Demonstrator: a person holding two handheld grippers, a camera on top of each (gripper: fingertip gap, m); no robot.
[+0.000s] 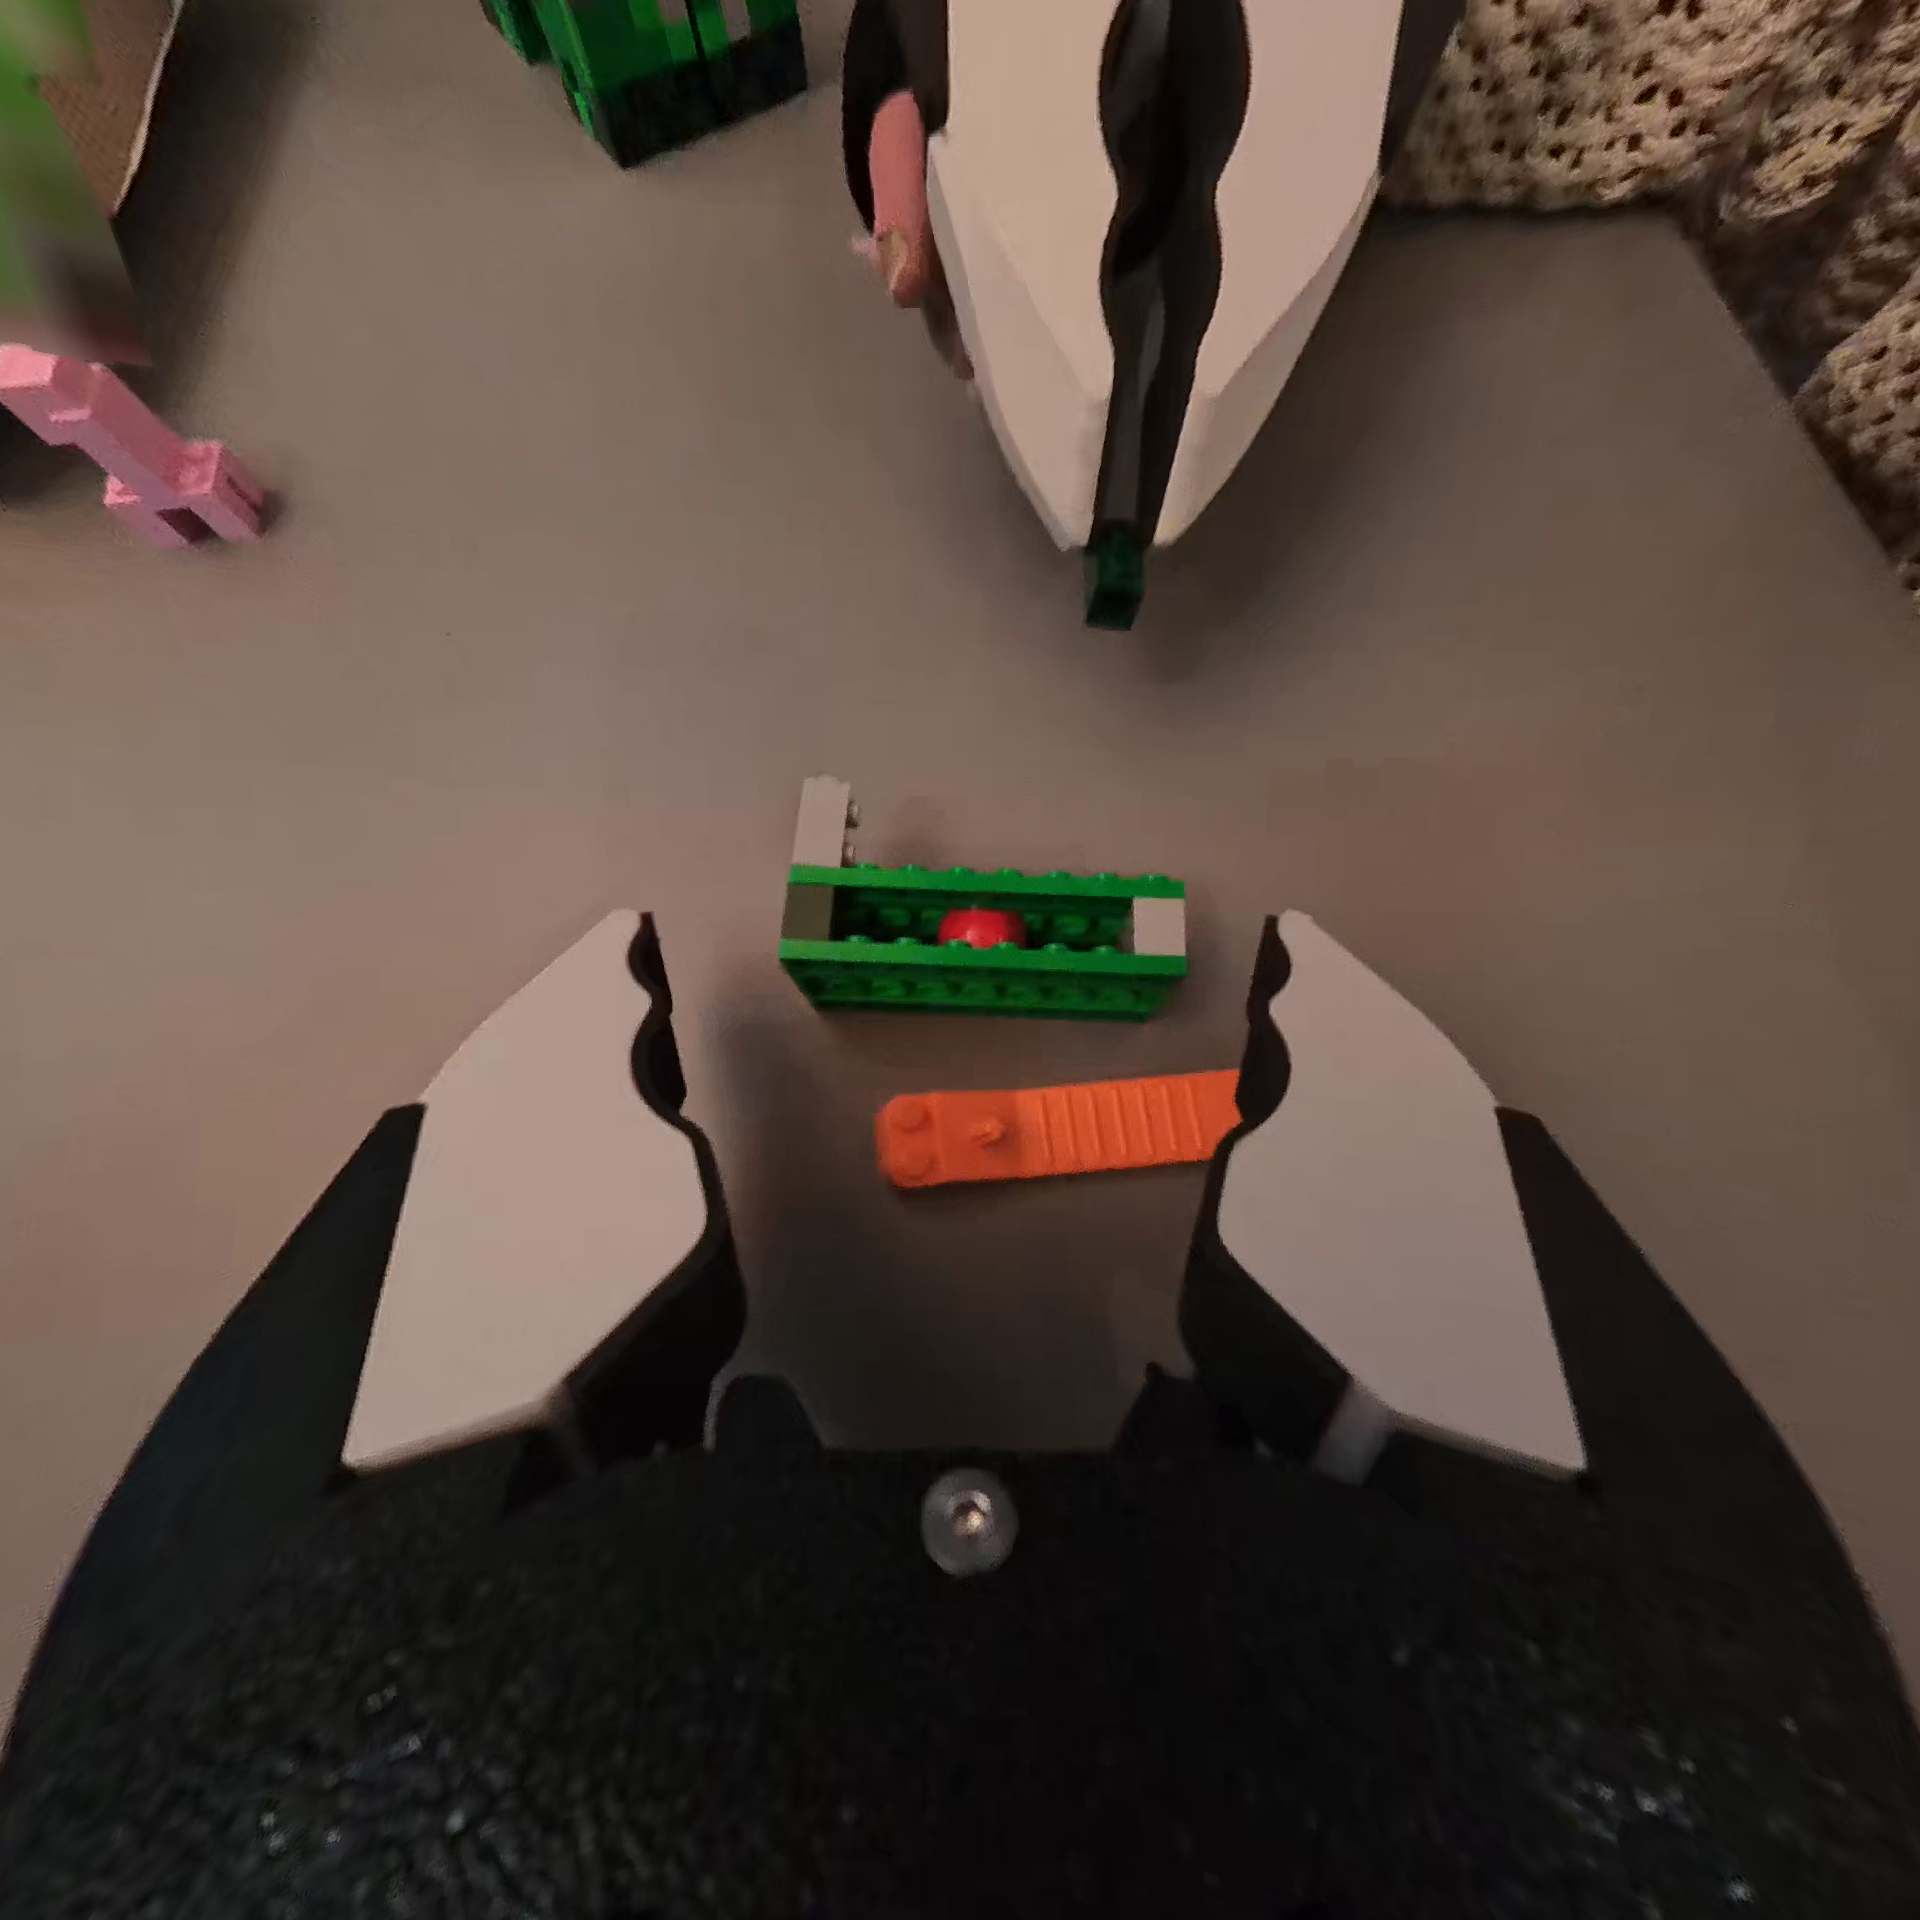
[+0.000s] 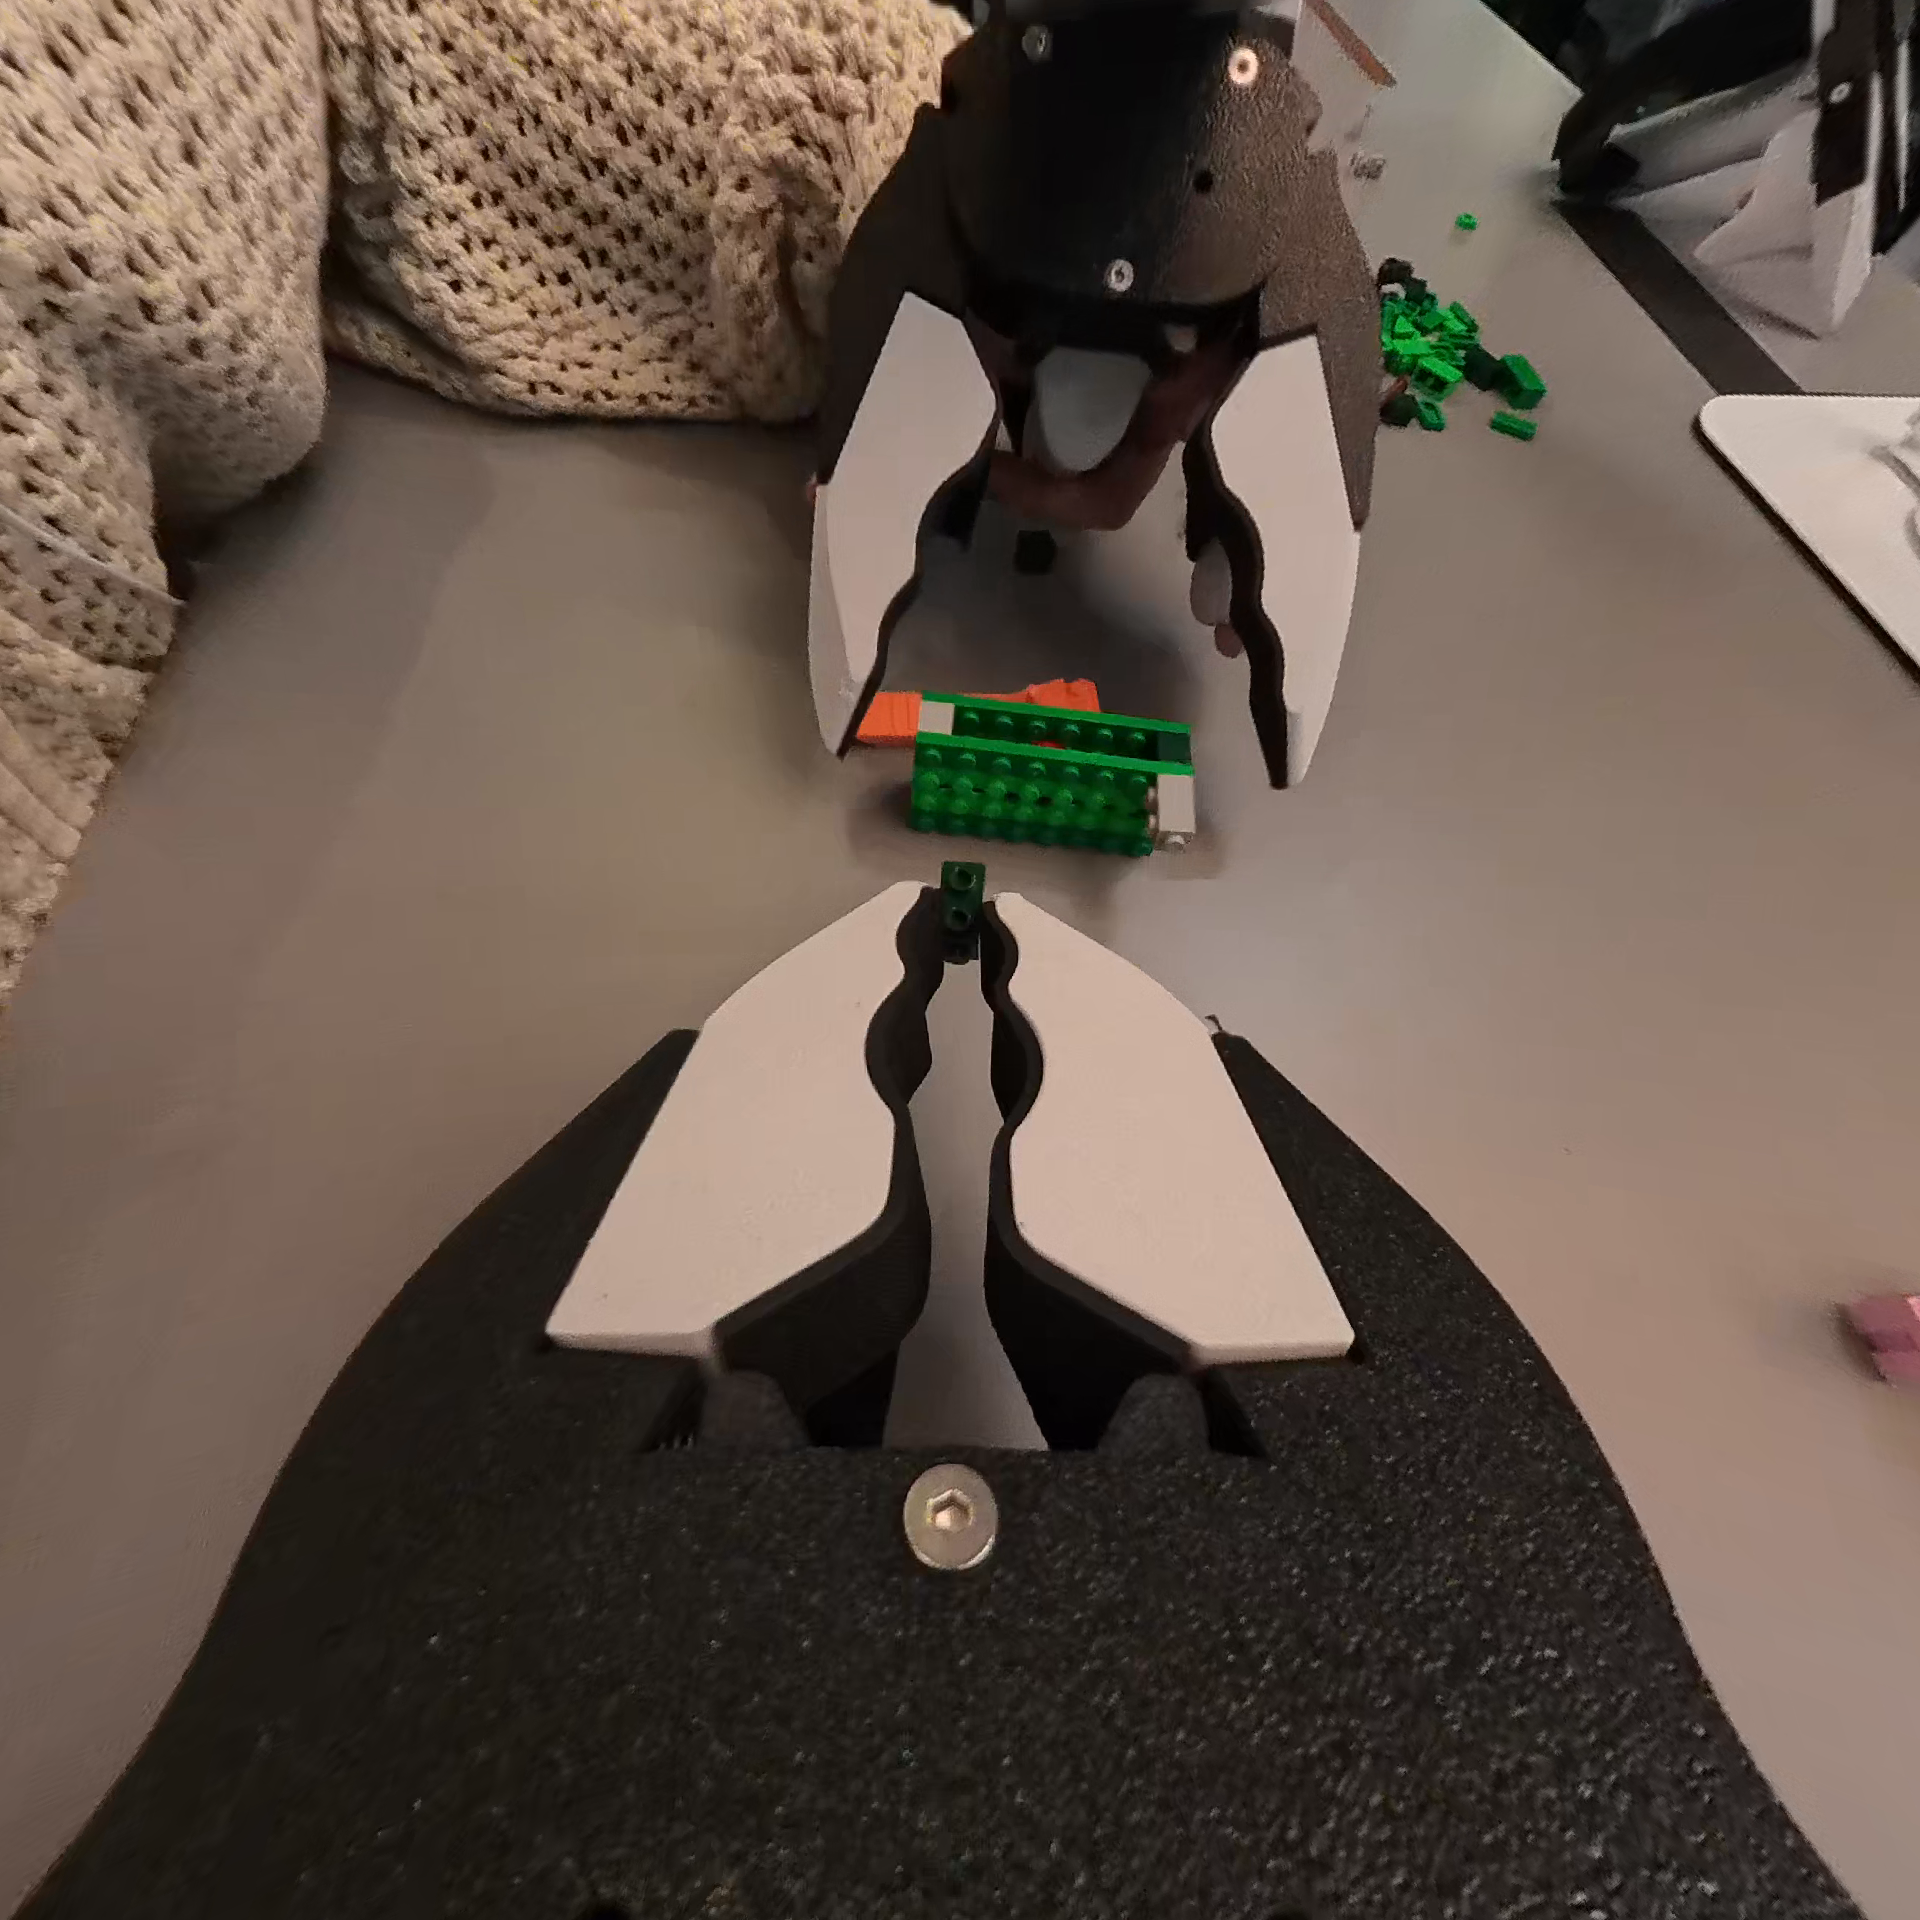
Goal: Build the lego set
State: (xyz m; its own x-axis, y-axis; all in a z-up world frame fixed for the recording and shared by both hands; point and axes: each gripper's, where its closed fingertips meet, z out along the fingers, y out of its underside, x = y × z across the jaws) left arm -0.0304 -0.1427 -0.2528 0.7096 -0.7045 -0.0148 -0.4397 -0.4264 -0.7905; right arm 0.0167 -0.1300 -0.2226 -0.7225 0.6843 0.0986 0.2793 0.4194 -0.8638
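Green lego assembly sat just ahead of the wide-open left claw; right claw pinched a dark green brick nearby.

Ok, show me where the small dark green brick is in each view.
Left wrist view: the small dark green brick sits upper right of centre, pinched at the tip of the right gripper.
Right wrist view: it is at centre, between that view's own fingertips.
Shared landmark: the green build, lying on the grey table just beyond the brick.
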